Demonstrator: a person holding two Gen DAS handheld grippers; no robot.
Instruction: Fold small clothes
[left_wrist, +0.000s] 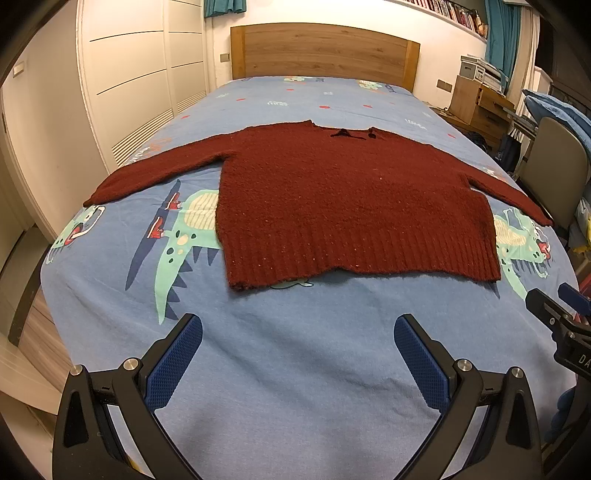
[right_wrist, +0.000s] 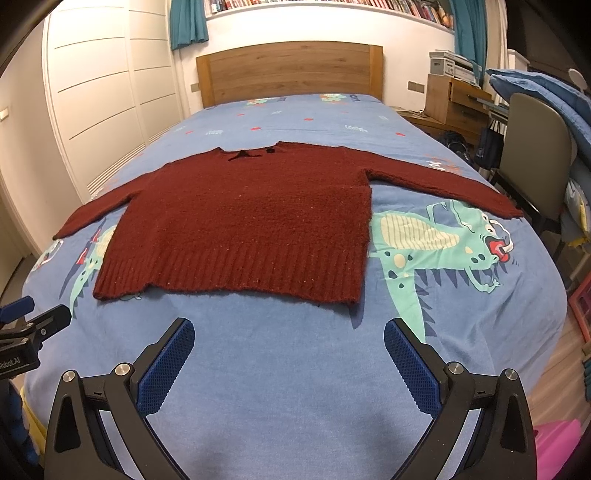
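Blue-padded jaws of the left gripper and right gripper are held wide apart and empty above bare dinosaur-print bedsheet. Beyond them, the dark red knit sweater is spread flat, sleeves out. Each sleeve cuff is probably best pinched at its edge and carried inward without dragging the body.

Bare sheet before the sweater — chair crowds the bed's right edge
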